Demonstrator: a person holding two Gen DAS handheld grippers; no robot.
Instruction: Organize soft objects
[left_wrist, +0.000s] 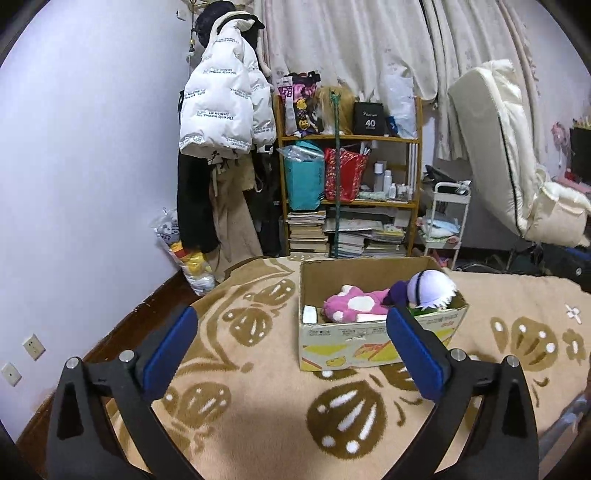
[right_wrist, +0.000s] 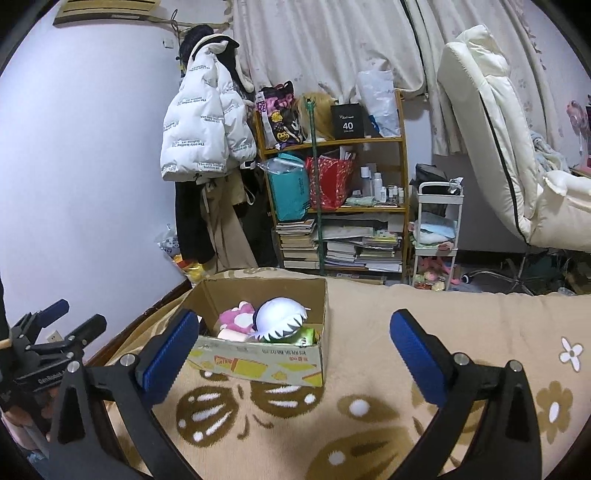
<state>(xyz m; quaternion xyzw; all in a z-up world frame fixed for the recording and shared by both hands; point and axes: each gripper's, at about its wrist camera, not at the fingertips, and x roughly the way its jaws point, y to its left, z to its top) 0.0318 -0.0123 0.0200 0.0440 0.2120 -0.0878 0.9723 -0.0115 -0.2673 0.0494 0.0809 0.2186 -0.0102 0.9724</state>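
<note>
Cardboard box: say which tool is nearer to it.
Left, apparently. The left tool faces the cardboard box just ahead, slightly right; from the right tool the box sits further ahead, to its left.

A bedroom in a home, lived-in and cluttered; bed (left_wrist: 258, 424) spread with a beige blanket; curtains (left_wrist: 351, 48) drawn along the far wall; coats (left_wrist: 221, 107) hung in the corner (a white puffer jacket on top); wooden shelf (right_wrist: 402, 173) crammed with bags, bottles and stacked books (right_wrist: 299, 243); white cart (right_wrist: 436, 229) holding folded cloth; cream recliner (right_wrist: 491, 129) at the right; box (right_wrist: 258, 363) of plush toys on the bed; wall sockets (left_wrist: 33, 347) low on the lilac wall.
</note>
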